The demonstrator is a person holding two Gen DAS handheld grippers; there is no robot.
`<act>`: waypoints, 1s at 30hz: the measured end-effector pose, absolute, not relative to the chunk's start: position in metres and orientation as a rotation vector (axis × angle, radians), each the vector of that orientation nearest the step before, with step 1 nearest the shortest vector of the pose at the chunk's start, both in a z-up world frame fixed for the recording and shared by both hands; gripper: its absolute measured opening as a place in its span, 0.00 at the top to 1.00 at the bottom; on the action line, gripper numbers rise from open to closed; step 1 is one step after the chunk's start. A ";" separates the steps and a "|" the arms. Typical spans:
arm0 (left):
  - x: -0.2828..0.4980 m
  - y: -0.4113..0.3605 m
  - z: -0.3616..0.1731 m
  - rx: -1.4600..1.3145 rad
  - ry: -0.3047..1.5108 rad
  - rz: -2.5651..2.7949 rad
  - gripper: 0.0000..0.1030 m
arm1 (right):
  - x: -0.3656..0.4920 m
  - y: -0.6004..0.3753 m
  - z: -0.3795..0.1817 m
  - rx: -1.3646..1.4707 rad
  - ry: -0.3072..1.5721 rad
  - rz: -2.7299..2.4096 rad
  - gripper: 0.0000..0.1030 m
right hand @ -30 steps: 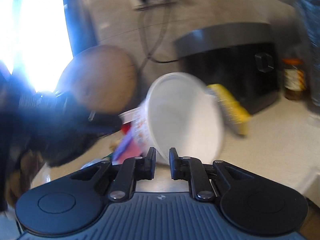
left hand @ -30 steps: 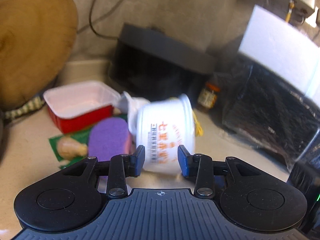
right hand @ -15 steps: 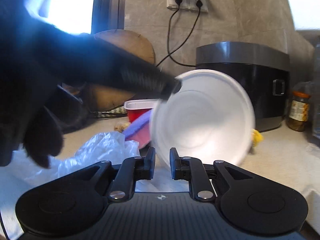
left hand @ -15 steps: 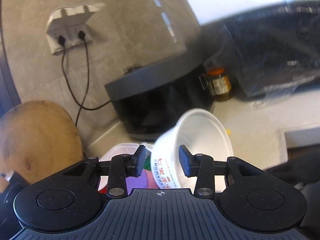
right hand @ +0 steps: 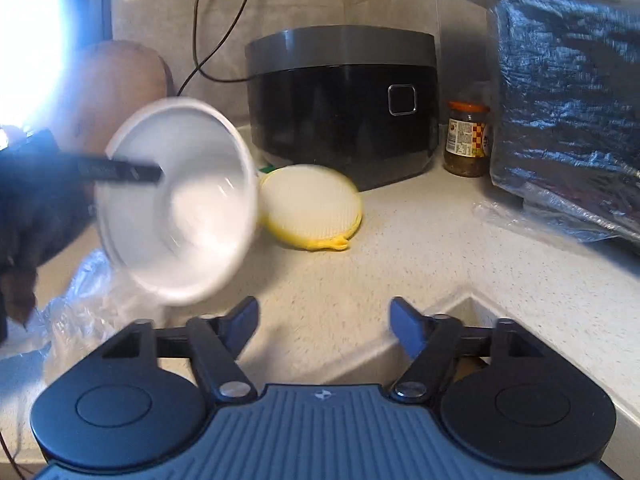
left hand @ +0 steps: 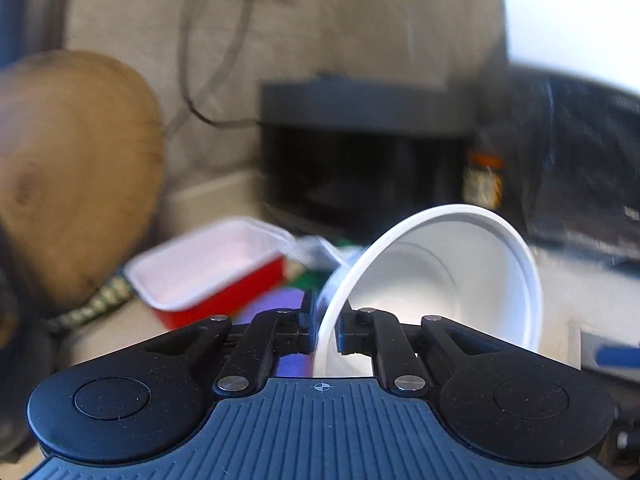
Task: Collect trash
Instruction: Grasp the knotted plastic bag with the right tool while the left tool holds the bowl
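The white paper bowl (left hand: 448, 280) hangs tipped on its side above the surface (right hand: 420, 248), its open mouth turned toward the right wrist camera, at the left of that view. Its rim is pinched by the left gripper (left hand: 325, 326), whose jaws have just been closing and now press on the thin wall, one finger inside the bowl and one outside. From the right wrist camera that inner finger (right hand: 120, 169) shows as a dark bar reaching into the bowl.

Far behind stands a black rice cooker (right hand: 340, 104) with a grey lid, against the tiled wall, its cable running up to a wall socket. To its right sits a large thing wrapped in dark plastic film (right hand: 568, 112). At the far left a round wooden board (left hand: 76, 168) leans on the wall.

The right gripper (right hand: 324, 322) is spread wide with nothing between its fingers, its jaws having just been opening, low over the near part of the surface.

A red tray (left hand: 208, 272) with a pale inside lies near the board. A round yellow-edged lid (right hand: 312, 212) leans just in front of the cooker. Clear crumpled plastic (right hand: 84, 300) lies below the bowl at the near left. A small orange-capped jar (right hand: 467, 138) stands between the cooker and the wrapped thing.
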State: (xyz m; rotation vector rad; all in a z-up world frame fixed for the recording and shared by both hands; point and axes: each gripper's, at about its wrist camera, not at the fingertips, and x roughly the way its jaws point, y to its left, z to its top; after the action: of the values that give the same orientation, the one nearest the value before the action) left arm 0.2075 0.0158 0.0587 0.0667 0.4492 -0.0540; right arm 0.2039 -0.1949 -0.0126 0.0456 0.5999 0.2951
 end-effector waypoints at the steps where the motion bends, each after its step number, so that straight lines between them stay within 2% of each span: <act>1: 0.200 0.022 0.065 0.062 0.426 -0.043 0.88 | 0.196 -0.189 -0.009 0.036 0.586 0.308 0.08; 3: 0.183 0.034 0.080 0.051 0.389 -0.026 0.88 | 0.175 -0.178 0.000 0.048 0.528 0.374 0.01; 8: 0.136 0.067 0.114 0.023 0.297 0.061 0.88 | 0.140 -0.133 0.021 0.039 0.428 0.631 0.00; 12: 0.108 0.098 0.123 -0.021 0.294 0.137 0.88 | 0.146 -0.082 0.006 -0.073 0.502 0.683 0.00; 18: 0.072 0.141 0.106 -0.084 0.369 0.169 0.88 | 0.179 -0.041 -0.027 -0.161 0.625 0.601 0.04; 20: 0.062 0.152 0.100 -0.095 0.379 0.179 0.88 | 0.180 -0.040 -0.032 -0.171 0.629 0.567 0.12; 21: 0.058 0.157 0.098 -0.101 0.382 0.185 0.88 | 0.179 -0.040 -0.030 -0.177 0.632 0.567 0.32; 22: 0.054 0.161 0.096 -0.108 0.383 0.191 0.88 | 0.178 -0.043 -0.027 -0.176 0.643 0.579 0.58; 24: 0.049 0.166 0.095 -0.128 0.379 0.195 0.88 | 0.174 -0.047 -0.019 -0.172 0.654 0.593 0.73; 27: 0.043 0.160 0.098 -0.135 0.361 0.174 0.88 | 0.161 -0.068 -0.001 -0.112 0.628 0.613 0.80; 30: 0.035 0.142 0.104 -0.125 0.339 0.128 0.88 | 0.136 -0.107 0.021 -0.014 0.574 0.619 0.80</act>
State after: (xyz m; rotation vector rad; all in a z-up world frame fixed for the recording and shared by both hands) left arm 0.0353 0.1419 0.1035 -0.1252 0.3387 0.1276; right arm 0.1360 -0.1072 0.0206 -0.0144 0.5745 0.6194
